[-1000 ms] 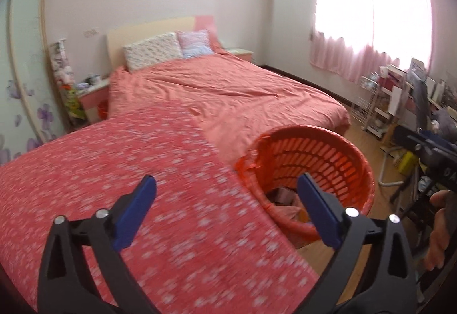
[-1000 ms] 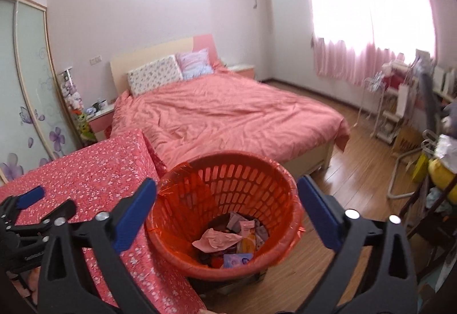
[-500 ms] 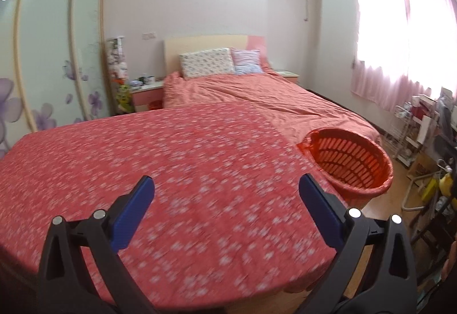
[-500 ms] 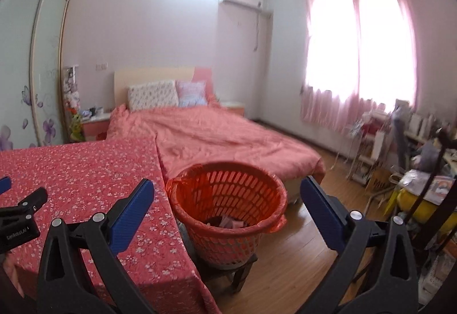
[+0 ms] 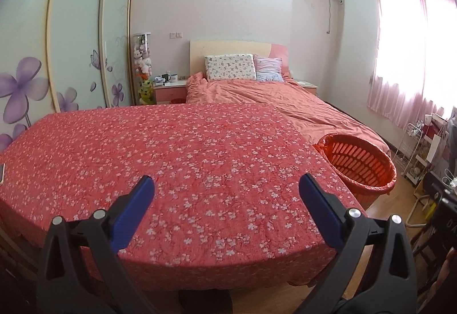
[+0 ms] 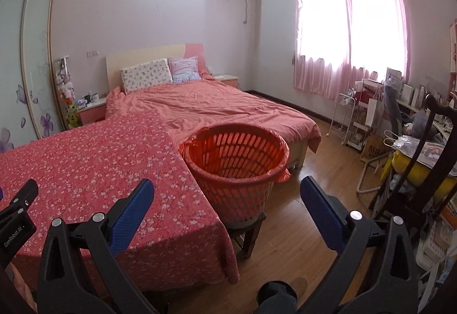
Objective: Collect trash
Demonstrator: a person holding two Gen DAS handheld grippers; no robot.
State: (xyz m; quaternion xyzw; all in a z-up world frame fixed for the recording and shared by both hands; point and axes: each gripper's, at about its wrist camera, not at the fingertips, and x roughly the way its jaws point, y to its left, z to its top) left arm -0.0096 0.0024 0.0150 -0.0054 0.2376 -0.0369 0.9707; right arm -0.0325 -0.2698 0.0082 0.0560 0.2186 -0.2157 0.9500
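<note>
Basket: orange slatted basket stands on a low dark stool just beside the right edge of the table; from the left wrist view its rim peeks past the table corner.
Table: red floral cloth covers the whole top, and no wrapper, scrap or paper shows anywhere on it.
Left gripper: left gripper hangs over the near edge of the table, blue pads spread wide, nothing between them.
Right gripper: right gripper hovers short of the basket, jaws spread wide and empty too.
Trash: none in sight on the cloth or the wooden floor; the basket's inside is hidden from this angle, so what it holds cannot be told.
Stage: by my reading, the collecting looks done or nearly so, with both claws free and the top bare.
Doing it well: sweep both cameras along the table's far edge and the floor by the stool before calling it finished; a pale object at the table's far left edge is cut off by the frame and deserves a look.
Risk: basket sits high on a small stool, so any late drop should go in from above, not nudge the rim.
</note>
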